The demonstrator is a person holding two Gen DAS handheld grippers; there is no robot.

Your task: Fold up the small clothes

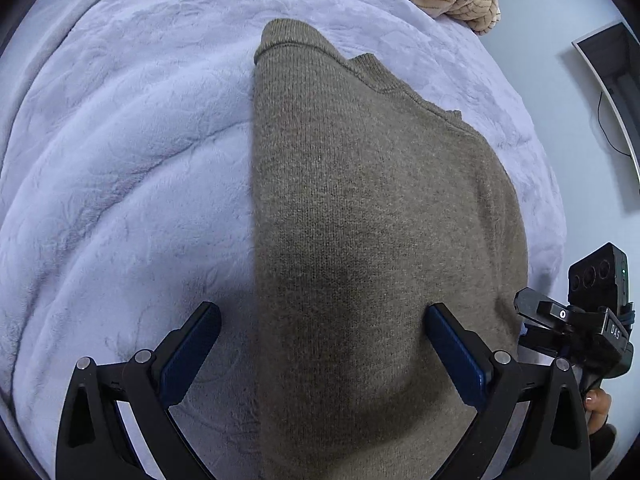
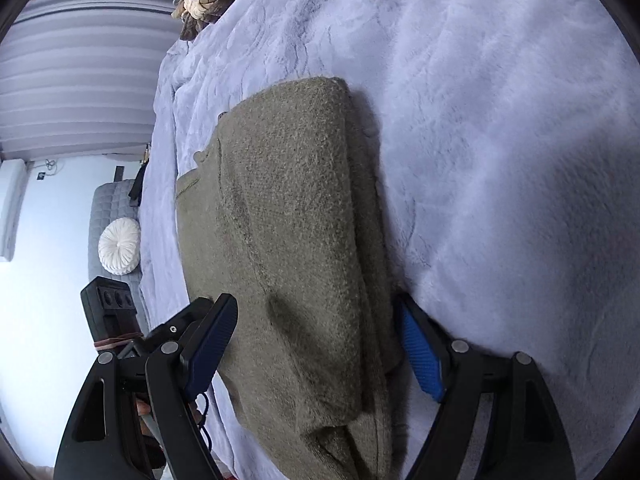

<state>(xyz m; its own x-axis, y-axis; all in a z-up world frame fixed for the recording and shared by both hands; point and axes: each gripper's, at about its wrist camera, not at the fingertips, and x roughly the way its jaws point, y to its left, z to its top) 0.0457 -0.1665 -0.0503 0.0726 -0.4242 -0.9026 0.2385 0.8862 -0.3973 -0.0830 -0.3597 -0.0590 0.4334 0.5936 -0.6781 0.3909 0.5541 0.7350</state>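
Between both grippers' spread fingers (image 1: 208, 328), folded olive sweater (image 1: 360, 220), on lilac blanket (image 1: 120, 200)

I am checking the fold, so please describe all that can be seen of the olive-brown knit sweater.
The olive-brown knit sweater looks like soft, fuzzy wool, with a ribbed band along its far edge. It lies folded in layers on the pale lilac plush blanket, one long edge straight. The open left gripper and open right gripper each straddle it without clamping it.
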